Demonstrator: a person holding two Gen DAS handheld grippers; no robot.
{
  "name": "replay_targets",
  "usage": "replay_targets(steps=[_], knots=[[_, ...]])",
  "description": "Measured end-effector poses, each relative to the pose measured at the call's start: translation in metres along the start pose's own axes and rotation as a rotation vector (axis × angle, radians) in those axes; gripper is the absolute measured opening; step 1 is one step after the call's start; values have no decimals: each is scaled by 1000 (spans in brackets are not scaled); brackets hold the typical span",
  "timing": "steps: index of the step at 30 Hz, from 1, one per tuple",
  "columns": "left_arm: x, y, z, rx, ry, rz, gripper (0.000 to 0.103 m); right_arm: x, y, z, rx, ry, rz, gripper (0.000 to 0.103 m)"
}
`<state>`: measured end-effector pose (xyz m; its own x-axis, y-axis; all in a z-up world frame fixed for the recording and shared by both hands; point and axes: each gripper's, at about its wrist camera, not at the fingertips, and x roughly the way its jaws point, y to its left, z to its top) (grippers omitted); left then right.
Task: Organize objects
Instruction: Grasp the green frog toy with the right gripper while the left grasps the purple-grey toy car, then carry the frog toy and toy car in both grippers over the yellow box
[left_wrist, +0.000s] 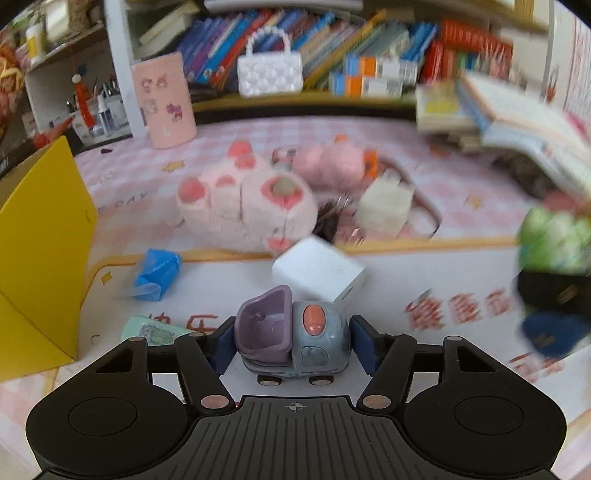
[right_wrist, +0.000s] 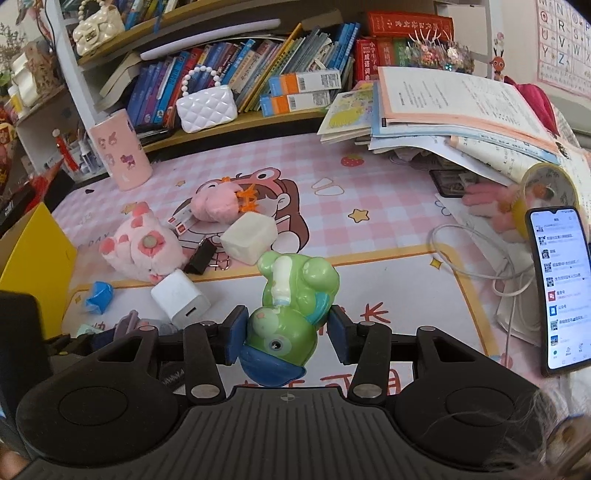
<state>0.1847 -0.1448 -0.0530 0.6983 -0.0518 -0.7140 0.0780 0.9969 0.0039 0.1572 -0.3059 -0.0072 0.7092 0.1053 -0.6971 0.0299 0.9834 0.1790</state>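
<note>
Straddling the toy truck (left_wrist: 293, 334) at lower centre, the left tool (left_wrist: 293, 341) stands spread, pads not yet touching, poised to grab, while the right tool (right_wrist: 286, 334) pinches the green frog toy (right_wrist: 291, 314) raised off the surface (right_wrist: 388, 266) for tidying.

Toy truck (left_wrist: 291, 332) between the left claw's (left_wrist: 292, 343) blue pads (left_wrist: 364, 341), white charger (left_wrist: 319, 273) just behind

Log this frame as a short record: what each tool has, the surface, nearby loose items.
left tool: straddles small grey-blue toy truck with purple bucket; pads not pressing on it
right tool: shut on green plastic frog toy with blue cap
surface: pink checked desk mat
loose items: white charger cube, pink plush toy, black binder clip
</note>
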Motion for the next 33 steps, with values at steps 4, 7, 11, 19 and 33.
replay_targets(steps=[4, 7, 11, 19, 33], knots=[[-41, 8, 4, -36, -131, -44, 64, -3, 10, -4, 1, -10, -9, 44], [-63, 25, 2, -48, -170, -26, 64, -5, 24, -6, -6, -13, 5, 44], [-87, 67, -18, -121, -156, 18, 64, -12, 55, -10, -53, -32, 49, 44], [-125, 150, -57, -251, -127, 120, 64, -21, 138, -37, -144, 8, 164, 45], [-183, 251, -119, -320, -121, 161, 64, -50, 264, -120, -289, 91, 238, 45]])
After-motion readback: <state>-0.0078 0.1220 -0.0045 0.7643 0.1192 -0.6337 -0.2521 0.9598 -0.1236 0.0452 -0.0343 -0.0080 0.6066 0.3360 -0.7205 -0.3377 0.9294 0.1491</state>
